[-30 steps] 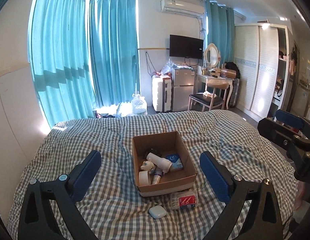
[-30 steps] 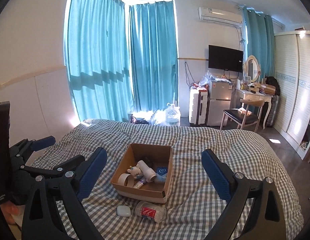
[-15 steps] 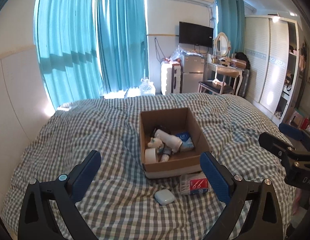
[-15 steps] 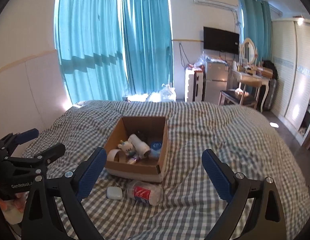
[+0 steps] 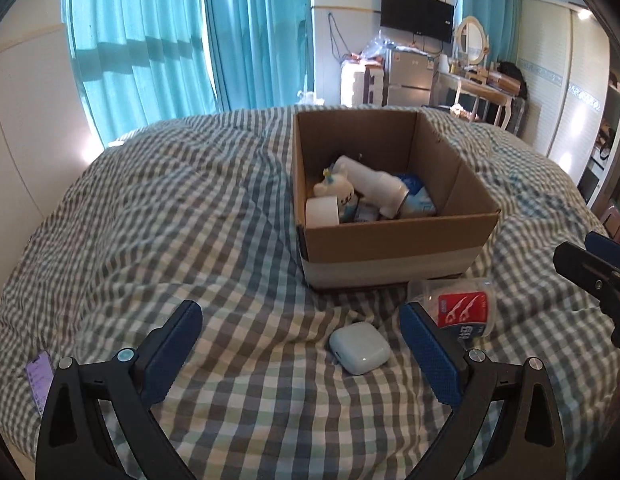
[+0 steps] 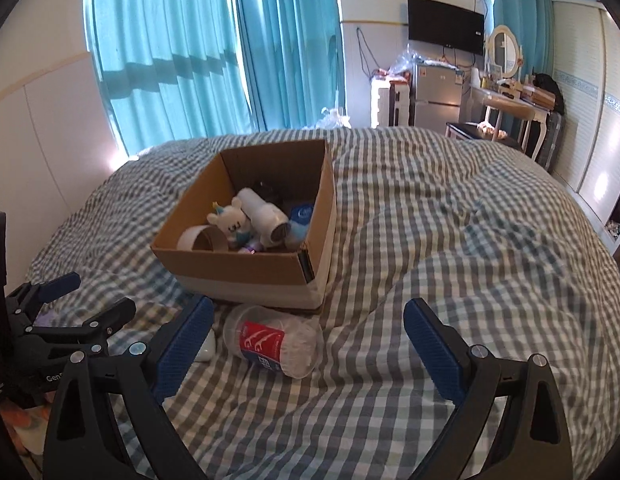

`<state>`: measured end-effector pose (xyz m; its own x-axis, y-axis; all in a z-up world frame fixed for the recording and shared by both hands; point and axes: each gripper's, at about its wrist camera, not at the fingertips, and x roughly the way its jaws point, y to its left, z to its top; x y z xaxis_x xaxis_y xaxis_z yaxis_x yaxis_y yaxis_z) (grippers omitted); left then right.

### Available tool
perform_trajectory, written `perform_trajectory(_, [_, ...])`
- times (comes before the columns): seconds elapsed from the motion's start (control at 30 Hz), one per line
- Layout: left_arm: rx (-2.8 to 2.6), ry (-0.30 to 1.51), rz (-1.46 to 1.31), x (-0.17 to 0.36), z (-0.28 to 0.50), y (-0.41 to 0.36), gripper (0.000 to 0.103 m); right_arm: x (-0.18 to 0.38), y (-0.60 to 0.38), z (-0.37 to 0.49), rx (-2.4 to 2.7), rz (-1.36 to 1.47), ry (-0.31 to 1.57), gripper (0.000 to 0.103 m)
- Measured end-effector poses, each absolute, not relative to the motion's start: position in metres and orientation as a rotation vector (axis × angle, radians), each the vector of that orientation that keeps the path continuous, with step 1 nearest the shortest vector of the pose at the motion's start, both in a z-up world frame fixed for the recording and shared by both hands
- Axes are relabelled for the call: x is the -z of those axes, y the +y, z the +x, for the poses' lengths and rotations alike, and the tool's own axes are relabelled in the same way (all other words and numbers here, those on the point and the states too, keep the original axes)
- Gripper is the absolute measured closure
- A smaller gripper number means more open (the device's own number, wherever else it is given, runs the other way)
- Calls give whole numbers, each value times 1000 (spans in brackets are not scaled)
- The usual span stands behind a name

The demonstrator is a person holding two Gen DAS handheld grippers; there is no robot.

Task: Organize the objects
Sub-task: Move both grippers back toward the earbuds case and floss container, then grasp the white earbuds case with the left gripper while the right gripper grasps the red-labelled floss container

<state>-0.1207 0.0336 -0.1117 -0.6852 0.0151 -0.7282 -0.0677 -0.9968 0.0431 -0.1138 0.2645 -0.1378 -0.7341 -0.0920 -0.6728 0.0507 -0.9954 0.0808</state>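
Note:
An open cardboard box (image 5: 393,236) (image 6: 246,268) sits on the checked bed and holds a white plush toy (image 6: 230,220), a white tube (image 6: 266,214), a tape roll (image 6: 202,238) and a blue pack (image 5: 415,196). In front of it lie a white earbud case (image 5: 359,347) (image 6: 206,347) and a clear jar with a red label (image 5: 461,310) (image 6: 272,340), on its side. My left gripper (image 5: 302,354) is open and empty just above the case. My right gripper (image 6: 306,350) is open and empty just above the jar.
The grey-and-white checked duvet (image 6: 449,240) covers the whole bed. A purple slip (image 5: 38,376) lies at the bed's left edge. Teal curtains (image 5: 170,40), a TV (image 6: 445,26), a fridge (image 6: 435,94) and a dressing table (image 6: 509,108) stand beyond the bed.
Both grippers have moved forward and down toward the bed. The box, case and jar now look much larger and closer. Both grippers stay open.

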Motion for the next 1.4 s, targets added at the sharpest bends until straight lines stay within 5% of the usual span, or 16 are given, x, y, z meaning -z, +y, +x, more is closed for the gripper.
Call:
perform_trajectory(0.6, [-2679, 211, -1477, 188, -152, 71, 1, 187, 275, -145, 2743, 1270, -267, 6])
perform_trajectory(0.67, [-2669, 230, -1464, 191, -150, 77, 6, 190, 278, -145, 2729, 1273, -307, 6])
perform_trajectory(0.73, [-2644, 244, -1473, 196, -151, 81, 32, 191, 279, -146, 2729, 1277, -322, 6])
perform_trajectory(0.8, [-2591, 233, -1498, 204, -153, 86, 43, 192, 279, -146, 2726, 1276, -332, 6])
perform_trajectory(1.03, [-2552, 288, -1536, 216, -154, 98, 45, 197, 280, -143, 2723, 1282, -339, 6])
perform_trajectory(1.4, [-2601, 125, -1444, 172, -118, 76, 45, 204, 275, -140, 2739, 1314, -286, 7])
